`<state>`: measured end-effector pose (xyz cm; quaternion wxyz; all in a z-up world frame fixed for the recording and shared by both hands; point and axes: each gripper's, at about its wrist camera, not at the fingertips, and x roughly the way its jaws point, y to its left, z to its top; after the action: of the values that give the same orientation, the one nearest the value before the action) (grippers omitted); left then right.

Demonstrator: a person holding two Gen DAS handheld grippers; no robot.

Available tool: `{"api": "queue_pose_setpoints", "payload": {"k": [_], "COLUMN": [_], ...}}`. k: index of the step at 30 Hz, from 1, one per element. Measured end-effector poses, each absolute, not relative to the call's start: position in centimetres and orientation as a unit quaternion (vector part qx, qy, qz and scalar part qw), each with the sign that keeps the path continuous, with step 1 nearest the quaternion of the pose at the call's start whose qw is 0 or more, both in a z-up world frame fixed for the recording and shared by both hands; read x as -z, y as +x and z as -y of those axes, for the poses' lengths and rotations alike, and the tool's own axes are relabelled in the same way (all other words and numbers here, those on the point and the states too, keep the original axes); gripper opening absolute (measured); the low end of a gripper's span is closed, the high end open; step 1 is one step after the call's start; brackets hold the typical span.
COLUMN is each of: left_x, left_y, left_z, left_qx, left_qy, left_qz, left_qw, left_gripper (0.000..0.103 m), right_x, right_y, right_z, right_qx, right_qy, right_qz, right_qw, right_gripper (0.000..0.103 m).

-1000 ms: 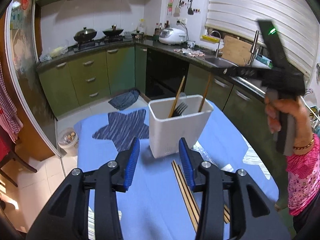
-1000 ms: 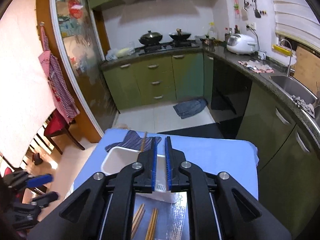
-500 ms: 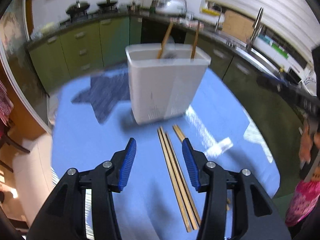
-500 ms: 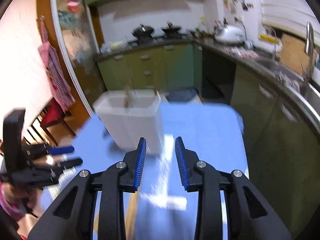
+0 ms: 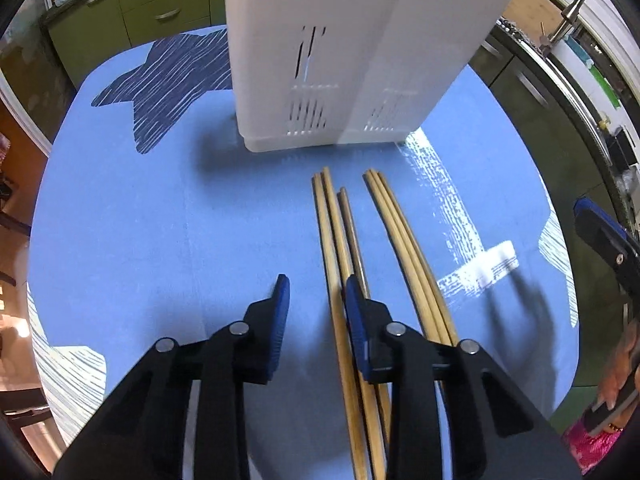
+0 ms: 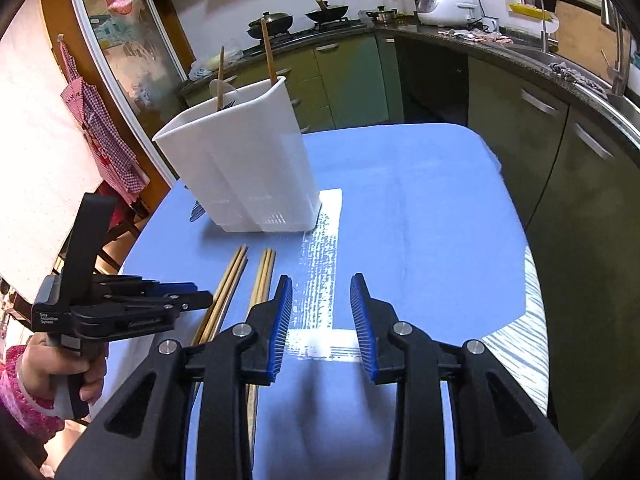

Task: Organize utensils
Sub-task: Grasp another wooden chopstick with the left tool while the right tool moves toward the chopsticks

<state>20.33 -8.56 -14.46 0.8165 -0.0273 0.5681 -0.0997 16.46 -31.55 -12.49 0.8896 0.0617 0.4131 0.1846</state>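
**Lining up on the loose chopsticks**

On the left, I hold my left gripper low over the blue bench, its jaws released and empty. I have it pointed along the length of the nearest bundle of chopsticks, so that one blue pad comes down just over that bundle while the other pad sits over bare cloth. I judge that this alignment is meant to let me close across a stick rather than along it, though the jaws look offset to the left of the bundle and may need a nudge sideways first.

The chopsticks lie flat in two small groups, side by side and near each other, tips pointing toward the white utensil holder. I would guess they were laid parallel so each can be taken singly.

The holder stands upright on the bench just beyond the stick tips, close enough for a short carry. From my other view it already has things in it: two wooden handles stick up above the rim, and a pale spoon-like piece leans beside them. What lies lower inside I cannot tell.

On the right, my right gripper hovers over a white patch of the cloth, jaws released, holding nothing, clear of the sticks.
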Motion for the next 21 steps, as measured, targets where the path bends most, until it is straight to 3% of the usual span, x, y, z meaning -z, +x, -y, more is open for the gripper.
{"api": "queue_pose_setpoints", "payload": {"k": [15,18,21], "left_x": [15.2,15.1,15.1], "left_y": [21.4,21.4,21.5], "left_z": [10.8,11.4,10.8], "left_qx": [0.073,0.07,0.073], "left_qy": [0.024,0.029,0.011], "left_qz": [-0.576,-0.571,-0.572], "left_qw": [0.814,0.817,0.817], "left_gripper": [0.022,0.009,0.008], "right_x": [12.2,12.3,12.4], "right_y": [17.2,17.1,17.1], "right_z": [30.7,30.5,30.8], "right_qx": [-0.195,-0.197,-0.194], "right_qy": [0.074,0.07,0.072], "right_qz": [-0.42,-0.422,-0.423], "right_qw": [0.883,0.882,0.882], "right_gripper": [0.031,0.031,0.031]}}
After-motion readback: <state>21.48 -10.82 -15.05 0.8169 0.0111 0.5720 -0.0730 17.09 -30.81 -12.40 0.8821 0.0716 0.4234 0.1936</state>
